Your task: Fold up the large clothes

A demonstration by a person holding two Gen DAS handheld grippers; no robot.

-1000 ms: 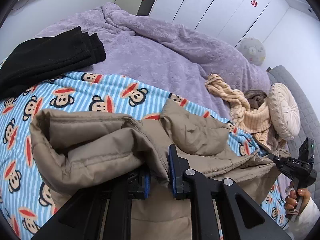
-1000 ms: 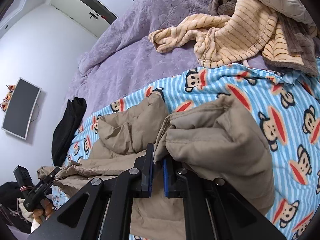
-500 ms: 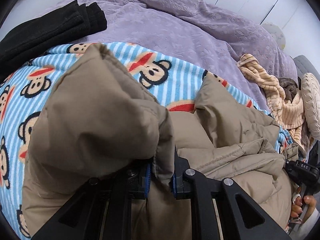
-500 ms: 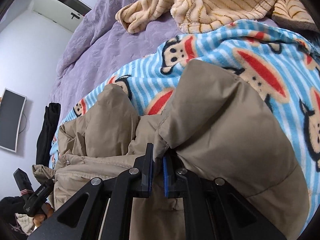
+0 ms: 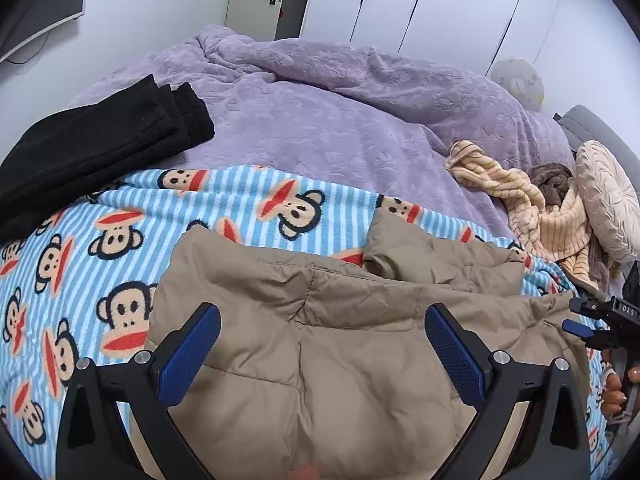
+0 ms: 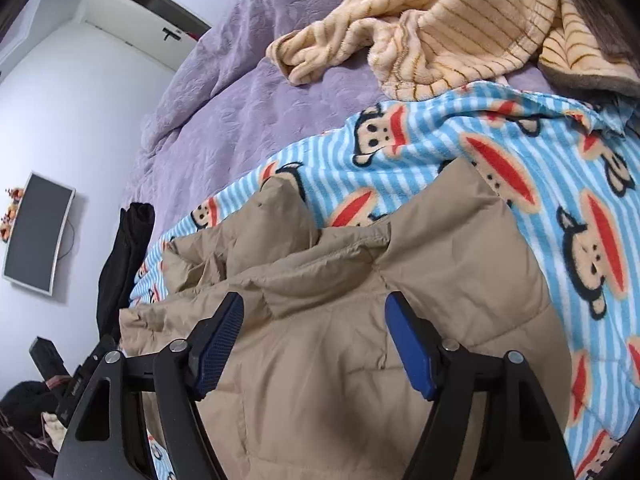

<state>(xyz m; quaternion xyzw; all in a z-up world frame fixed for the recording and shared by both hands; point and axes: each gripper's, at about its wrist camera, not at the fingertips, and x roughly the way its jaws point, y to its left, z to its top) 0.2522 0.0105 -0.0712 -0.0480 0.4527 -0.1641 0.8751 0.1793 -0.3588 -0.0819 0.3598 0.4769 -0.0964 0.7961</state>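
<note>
A tan padded jacket (image 5: 352, 344) lies folded over on a blue striped blanket with monkey faces (image 5: 120, 248). My left gripper (image 5: 320, 344) stands open just above it, its blue pads wide apart and holding nothing. In the right wrist view the same jacket (image 6: 352, 320) fills the foreground, and my right gripper (image 6: 316, 340) is open over it too. The right gripper's body and the hand that holds it show at the right edge of the left wrist view (image 5: 608, 320). A tan flap (image 6: 276, 216) of the jacket sticks out toward the far side.
Folded black clothing (image 5: 100, 140) lies at the far left on a purple bedspread (image 5: 340, 112). A cream striped fleece (image 5: 532, 208) and a round cushion (image 5: 608, 200) sit at the right. A wall screen (image 6: 36, 232) and white wardrobe doors (image 5: 440, 8) stand beyond the bed.
Both grippers held jacket edges shut and carried them forward over the jacket; now both have opened and let go, and the folded layer lies flat.
</note>
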